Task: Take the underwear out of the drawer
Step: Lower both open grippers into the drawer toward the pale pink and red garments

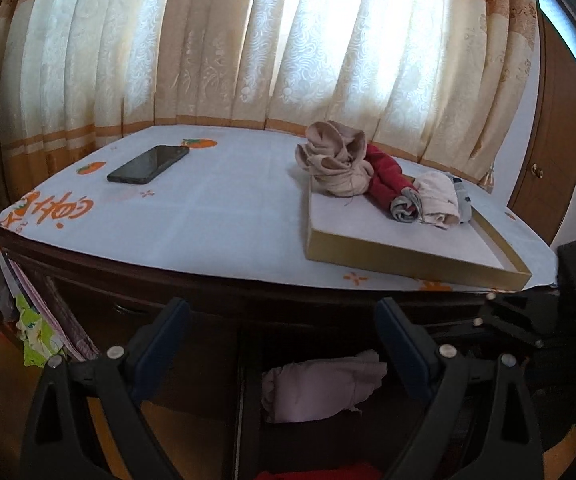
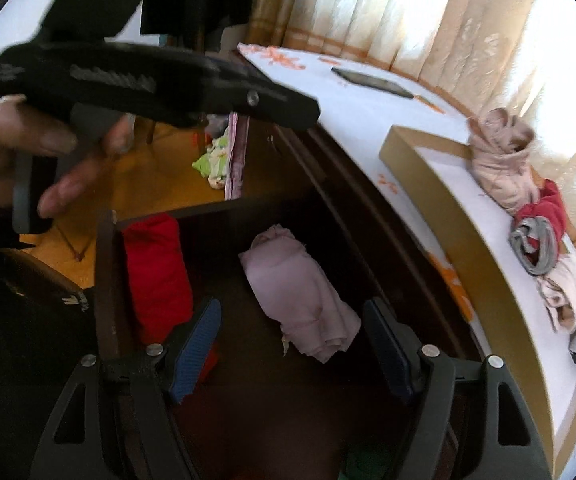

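The dark wooden drawer (image 2: 105, 280) stands open below the dresser top. A pale pink rolled underwear (image 2: 300, 292) lies in it, and a red folded piece (image 2: 155, 276) lies to its left. My right gripper (image 2: 292, 316) is open just above the pink roll. The roll's near end sits between the fingers, and neither pad touches it. My left gripper (image 1: 281, 320) is open and empty, in front of the dresser edge and above the same pink roll (image 1: 320, 392). In the right wrist view a hand (image 2: 27, 152) holds it at the upper left.
A gold-rimmed tray (image 1: 408, 258) on the white-covered dresser top holds several rolled underwear pieces: beige (image 1: 336, 160), red (image 1: 384, 176), grey (image 1: 406, 206) and cream (image 1: 440, 200). A black phone (image 1: 147, 164) lies at the left. Curtains hang behind. Cloth and papers lie on the orange floor (image 2: 215, 160).
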Available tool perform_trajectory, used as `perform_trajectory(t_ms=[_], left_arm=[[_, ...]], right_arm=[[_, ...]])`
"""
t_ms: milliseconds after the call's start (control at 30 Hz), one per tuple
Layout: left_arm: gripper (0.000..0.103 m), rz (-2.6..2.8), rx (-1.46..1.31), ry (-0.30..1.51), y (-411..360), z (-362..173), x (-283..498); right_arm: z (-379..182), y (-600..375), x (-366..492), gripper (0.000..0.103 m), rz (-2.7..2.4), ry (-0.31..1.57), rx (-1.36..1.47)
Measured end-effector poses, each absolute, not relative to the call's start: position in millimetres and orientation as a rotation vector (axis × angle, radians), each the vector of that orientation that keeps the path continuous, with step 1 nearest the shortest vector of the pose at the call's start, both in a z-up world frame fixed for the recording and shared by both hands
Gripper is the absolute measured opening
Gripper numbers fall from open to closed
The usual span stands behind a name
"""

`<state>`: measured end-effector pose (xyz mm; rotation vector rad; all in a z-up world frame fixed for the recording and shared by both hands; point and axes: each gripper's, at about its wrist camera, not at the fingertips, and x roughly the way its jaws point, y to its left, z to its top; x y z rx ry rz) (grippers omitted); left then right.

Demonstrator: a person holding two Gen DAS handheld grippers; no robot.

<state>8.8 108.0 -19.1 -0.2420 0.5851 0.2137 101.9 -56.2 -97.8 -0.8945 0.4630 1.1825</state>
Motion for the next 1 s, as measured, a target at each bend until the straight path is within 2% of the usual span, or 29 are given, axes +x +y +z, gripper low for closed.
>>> perform_trajectory(t_ms=[1000], left_arm=[[0.095,0.214,-0.290,0.610,121,-28,9]], right_arm=[[-156,-2,112,0.075,1.175,0.498,-1.003]])
